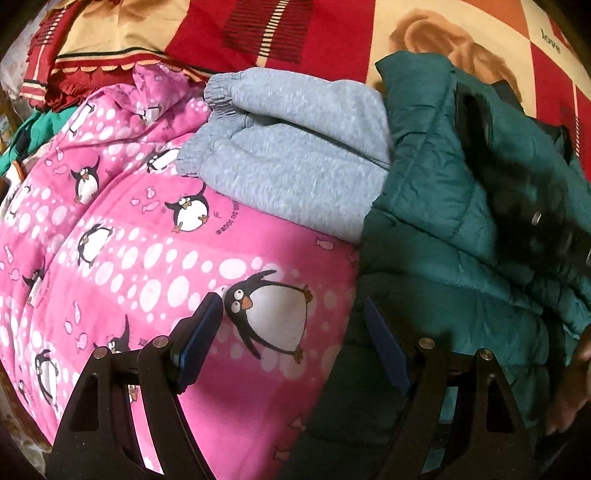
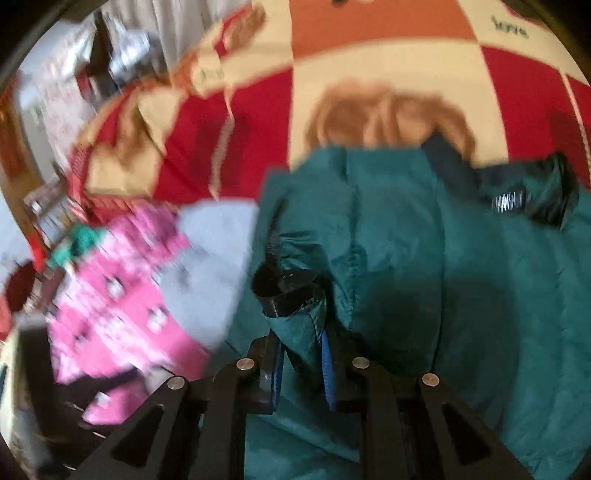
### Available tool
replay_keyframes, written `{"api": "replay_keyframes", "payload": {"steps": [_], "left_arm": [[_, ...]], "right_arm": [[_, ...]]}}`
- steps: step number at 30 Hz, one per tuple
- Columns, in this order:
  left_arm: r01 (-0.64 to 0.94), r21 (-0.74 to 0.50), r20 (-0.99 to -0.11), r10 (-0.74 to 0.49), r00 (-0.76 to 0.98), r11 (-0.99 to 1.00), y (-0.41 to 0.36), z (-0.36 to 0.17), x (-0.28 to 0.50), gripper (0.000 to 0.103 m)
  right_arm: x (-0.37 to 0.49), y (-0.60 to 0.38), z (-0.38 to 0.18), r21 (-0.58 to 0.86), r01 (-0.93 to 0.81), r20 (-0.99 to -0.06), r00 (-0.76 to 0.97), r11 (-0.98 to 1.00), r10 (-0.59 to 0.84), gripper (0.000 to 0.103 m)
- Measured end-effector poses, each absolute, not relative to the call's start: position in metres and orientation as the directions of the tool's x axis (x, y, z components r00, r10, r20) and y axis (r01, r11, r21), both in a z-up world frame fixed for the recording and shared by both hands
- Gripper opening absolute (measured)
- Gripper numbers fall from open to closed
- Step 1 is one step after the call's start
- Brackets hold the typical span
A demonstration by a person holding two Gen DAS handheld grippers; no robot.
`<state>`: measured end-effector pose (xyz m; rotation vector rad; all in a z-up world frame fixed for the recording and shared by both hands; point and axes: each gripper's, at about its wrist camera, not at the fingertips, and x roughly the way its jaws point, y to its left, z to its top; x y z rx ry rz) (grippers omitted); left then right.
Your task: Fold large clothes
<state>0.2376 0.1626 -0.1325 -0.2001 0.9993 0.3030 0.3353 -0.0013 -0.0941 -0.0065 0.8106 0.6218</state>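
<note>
A red, cream and orange patterned bedspread [image 1: 332,33] lay under everything. On it sprawled the quilted teal puffer jacket [image 1: 443,221], filling the right wrist view from 12 to 6 o'clock. The right gripper [image 2: 303,365] had its jaws closed on a black-trimmed fold of that jacket. The left gripper [image 1: 295,328] hung wide apart and empty. At 9 o'clock of the jacket sat a folded grey fleece garment [image 1: 295,155] on a pink penguin-print blanket [image 1: 147,258].
</note>
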Motion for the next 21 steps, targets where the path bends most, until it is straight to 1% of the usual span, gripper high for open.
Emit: {"api": "replay_keyframes", "payload": {"steps": [1,3,4,5,7,9,11,13,14,16,17,18,19,20,21], "left_arm": [[-0.339,-0.019,-0.848,0.165,0.504,0.940,0.161,-0.132,0.238,0.079],[-0.334,0.003,-0.844,0.182,0.505,0.943,0.156,-0.130,0.239,0.079],[-0.333,0.012,-0.843,0.188,0.504,0.943,0.155,-0.129,0.239,0.079],[-0.333,0.020,-0.841,0.196,0.505,0.943,0.154,-0.128,0.239,0.079],[-0.337,0.020,-0.838,0.200,0.508,0.941,0.152,-0.125,0.238,0.079],[-0.349,-0.005,-0.822,0.195,0.536,0.937,0.152,-0.115,0.235,0.079],[-0.355,-0.017,-0.787,0.206,0.582,0.935,0.147,-0.100,0.232,0.079],[-0.347,-0.029,-0.738,0.214,0.640,0.937,0.136,-0.083,0.234,0.079],[-0.331,-0.056,-0.718,0.193,0.669,0.942,0.129,-0.074,0.236,0.079],[-0.275,-0.147,-0.676,0.106,0.729,0.950,0.112,-0.059,0.245,0.079],[-0.245,-0.179,-0.659,0.069,0.749,0.953,0.103,-0.056,0.250,0.079],[-0.209,-0.204,-0.641,0.031,0.767,0.956,0.092,-0.052,0.257,0.079],[-0.172,-0.215,-0.629,-0.002,0.777,0.961,0.078,-0.050,0.266,0.079],[-0.140,-0.213,-0.624,-0.024,0.781,0.967,0.064,-0.050,0.276,0.079],[-0.107,-0.205,-0.611,-0.042,0.791,0.973,0.051,-0.050,0.285,0.079]], "right_arm": [[0.337,-0.002,-0.099,0.247,-0.512,-0.689,0.503,0.822,0.521,0.032],[0.335,-0.007,-0.102,0.328,-0.507,-0.687,0.451,0.797,0.569,0.066],[0.332,-0.009,-0.100,0.365,-0.516,-0.679,0.422,0.775,0.601,0.072],[0.326,-0.011,-0.097,0.387,-0.527,-0.671,0.402,0.756,0.624,0.074],[0.313,-0.019,-0.086,0.385,-0.547,-0.668,0.391,0.743,0.634,0.074],[0.296,-0.039,-0.072,0.355,-0.559,-0.651,0.427,0.750,0.627,0.074],[0.282,-0.073,-0.062,0.325,-0.535,-0.638,0.485,0.780,0.598,0.074],[0.277,-0.115,-0.059,0.308,-0.480,-0.636,0.539,0.822,0.553,0.074],[0.275,-0.141,-0.060,0.295,-0.435,-0.637,0.575,0.851,0.514,0.074],[0.276,-0.187,-0.066,0.282,-0.324,-0.645,0.632,0.903,0.429,0.074],[0.279,-0.215,-0.070,0.284,-0.240,-0.654,0.660,0.928,0.370,0.074],[0.280,-0.233,-0.072,0.269,-0.177,-0.663,0.679,0.947,0.315,0.065],[0.283,-0.253,-0.075,0.236,-0.091,-0.675,0.701,0.967,0.231,0.057],[0.285,-0.266,-0.077,0.218,-0.038,-0.682,0.709,0.975,0.180,0.047],[0.289,-0.280,-0.079,0.212,-0.005,-0.686,0.711,0.977,0.152,0.047]]}}
